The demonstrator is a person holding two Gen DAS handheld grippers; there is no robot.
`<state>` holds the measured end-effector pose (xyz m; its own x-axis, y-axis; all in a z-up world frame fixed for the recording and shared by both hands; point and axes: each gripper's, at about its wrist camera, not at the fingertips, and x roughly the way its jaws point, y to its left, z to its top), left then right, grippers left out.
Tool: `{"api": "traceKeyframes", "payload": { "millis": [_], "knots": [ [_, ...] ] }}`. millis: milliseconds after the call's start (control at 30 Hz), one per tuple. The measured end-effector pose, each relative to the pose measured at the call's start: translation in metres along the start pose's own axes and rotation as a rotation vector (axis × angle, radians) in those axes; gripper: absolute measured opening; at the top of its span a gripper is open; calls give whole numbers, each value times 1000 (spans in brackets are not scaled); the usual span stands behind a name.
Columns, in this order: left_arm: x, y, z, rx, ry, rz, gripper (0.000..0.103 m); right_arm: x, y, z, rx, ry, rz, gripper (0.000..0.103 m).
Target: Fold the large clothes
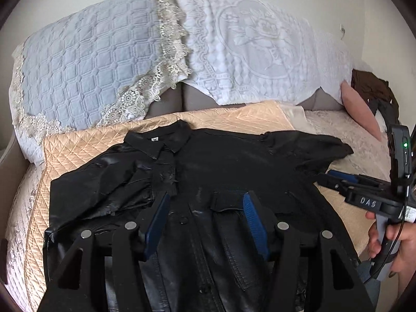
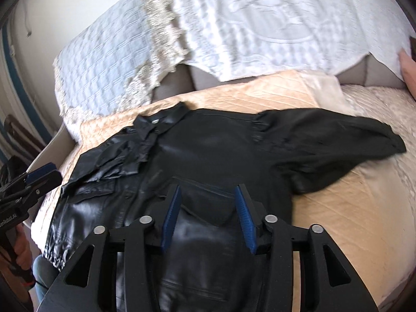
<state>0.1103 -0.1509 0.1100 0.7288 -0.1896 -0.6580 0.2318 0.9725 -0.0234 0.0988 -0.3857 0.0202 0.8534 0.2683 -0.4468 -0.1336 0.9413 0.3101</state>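
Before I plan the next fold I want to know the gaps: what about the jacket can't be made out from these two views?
- Black jacket hem: cut off by the bottom edge and hidden behind the left gripper, left wrist view.
- Its left sleeve: crumpled over itself, cuff not findable.
- Collar label: too small to read.
- Right wrist view: motion-blurred; right gripper hides the lower front.

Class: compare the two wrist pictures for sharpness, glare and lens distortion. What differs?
Left wrist view: sharp; the quilting on the pale blue quilted cover is crisp, with soft sheen on the black leather jacket. Right wrist view: smeared, the same cover streaked, and brighter glare on the jacket. Both: fisheye bending, dark rounded corners.
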Motion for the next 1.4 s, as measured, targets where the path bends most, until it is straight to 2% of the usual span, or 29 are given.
{"api": "traceKeyframes", "payload": {
  "millis": [133,267,500,600,700,900,967,1000,1033,1067,1200,1267,1400],
  "knots": [
    [14,-7,-1,16,26,12,61,4,-38,0,64,-4,-18,56],
    [37,5,-6,12,48,34,64,17,-84,1,153,7,-56,59],
    [88,76,-16,-55,115,149,64,38,-196,5,422,-9,-134,59],
    [102,113,-20,-110,126,197,64,40,-234,9,539,-52,-131,60],
    [119,147,-22,-166,139,248,64,45,-266,16,640,-94,-134,60],
    [149,197,-37,-300,191,278,64,56,-314,27,810,-180,-138,60],
    [156,201,-43,-316,208,268,65,59,-320,33,810,-194,-170,58],
    [157,200,-46,-312,206,270,65,62,-322,38,805,-177,-203,50],
    [158,199,-45,-306,205,273,67,64,-322,42,801,-151,-233,20],
    [158,197,-45,-300,204,275,68,66,-322,47,792,-118,-267,8],
    [152,197,-44,-300,204,250,68,36,-294,70,699,-181,-259,4],
    [145,199,-41,-318,192,216,68,19,-266,86,626,-217,-230,4],
    [127,196,-36,-329,154,177,68,-3,-185,120,452,-262,-109,4]
  ]
}}
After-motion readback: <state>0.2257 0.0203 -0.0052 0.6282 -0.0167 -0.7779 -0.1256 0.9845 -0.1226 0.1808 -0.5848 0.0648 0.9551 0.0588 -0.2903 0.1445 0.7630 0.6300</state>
